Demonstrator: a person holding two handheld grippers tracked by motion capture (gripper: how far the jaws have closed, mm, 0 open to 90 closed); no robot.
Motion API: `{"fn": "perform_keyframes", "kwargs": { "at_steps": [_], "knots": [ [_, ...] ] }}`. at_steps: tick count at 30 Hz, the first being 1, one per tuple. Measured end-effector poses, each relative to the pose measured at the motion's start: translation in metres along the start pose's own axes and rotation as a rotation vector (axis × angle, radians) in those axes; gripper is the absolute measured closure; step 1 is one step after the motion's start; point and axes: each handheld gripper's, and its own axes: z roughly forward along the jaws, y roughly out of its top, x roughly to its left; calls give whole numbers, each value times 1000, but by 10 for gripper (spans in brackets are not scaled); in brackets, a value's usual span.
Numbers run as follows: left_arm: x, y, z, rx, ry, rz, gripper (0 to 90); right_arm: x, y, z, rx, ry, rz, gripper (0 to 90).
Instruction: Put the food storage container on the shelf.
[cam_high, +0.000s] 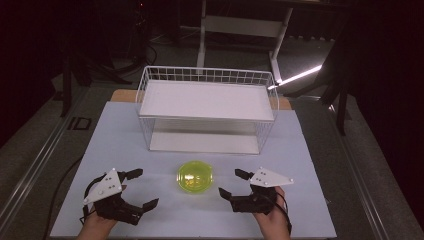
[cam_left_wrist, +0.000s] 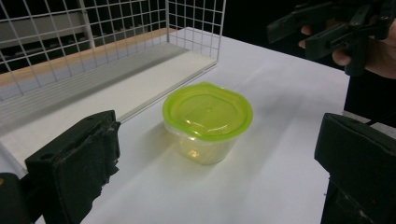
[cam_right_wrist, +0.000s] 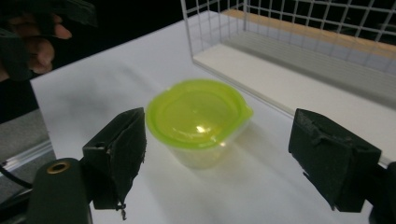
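Observation:
A small clear tub with a lime-green lid (cam_high: 195, 176) stands upright on the white table top (cam_high: 115, 135), just in front of the wire rack. My left gripper (cam_high: 146, 187) is open, a little to the tub's left, with its jaws pointing at the tub. To the tub's right, my right gripper (cam_high: 229, 182) is open in the same way. In the left gripper view the tub (cam_left_wrist: 208, 119) sits ahead between the wide-apart jaws, untouched, and the right gripper (cam_left_wrist: 327, 28) shows beyond it. The right gripper view has the tub (cam_right_wrist: 198, 119) close between its own spread jaws.
A white wire rack (cam_high: 207, 71) with an upper white shelf (cam_high: 205, 100) and a lower white board (cam_high: 205, 142) stands at the back of the table, open toward me. A white frame (cam_high: 240, 25) stands on the dark floor beyond.

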Motion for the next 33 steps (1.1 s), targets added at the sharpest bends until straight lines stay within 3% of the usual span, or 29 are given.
{"fn": "perform_keyframes", "kwargs": {
  "at_steps": [6,10,12,14,16,17,19,20,21,22,24,25,26,28,29,33],
  "knots": [
    [2,18,11,61,-31,-11,8,0,10,6,-14,-14,-37,189],
    [3,25,24,87,-7,-42,9,-1,17,15,2,-21,-38,167],
    [3,28,33,143,7,-67,9,-1,19,19,20,-34,-39,161],
    [4,28,43,184,-2,-93,9,-2,20,23,18,-47,-14,158],
    [6,27,53,201,-15,-126,9,-5,21,26,18,-20,25,149],
    [8,26,57,196,-34,-139,10,-6,21,29,25,-21,38,143],
    [9,25,60,194,-28,-151,10,-7,21,32,30,-22,48,143],
    [12,23,67,167,-44,-192,10,-8,21,35,31,-29,49,140],
    [14,22,70,159,-34,-207,10,-9,20,41,39,-16,58,140],
    [16,21,73,152,-38,-221,10,-10,19,44,48,-18,79,157],
    [19,19,77,142,-28,-231,10,-10,17,48,65,-23,77,282],
    [19,19,77,142,-28,-231,10,-10,17,48,65,-23,77,282],
    [22,17,80,142,2,-245,10,-10,16,49,62,-32,79,297],
    [25,14,82,144,23,-270,11,-13,15,52,62,-43,115,372],
    [27,12,82,140,29,-285,82,-15,14,56,66,-61,125,375],
    [30,3,85,141,66,-335,155,-19,10,64,89,-80,154,409]
  ]
}}
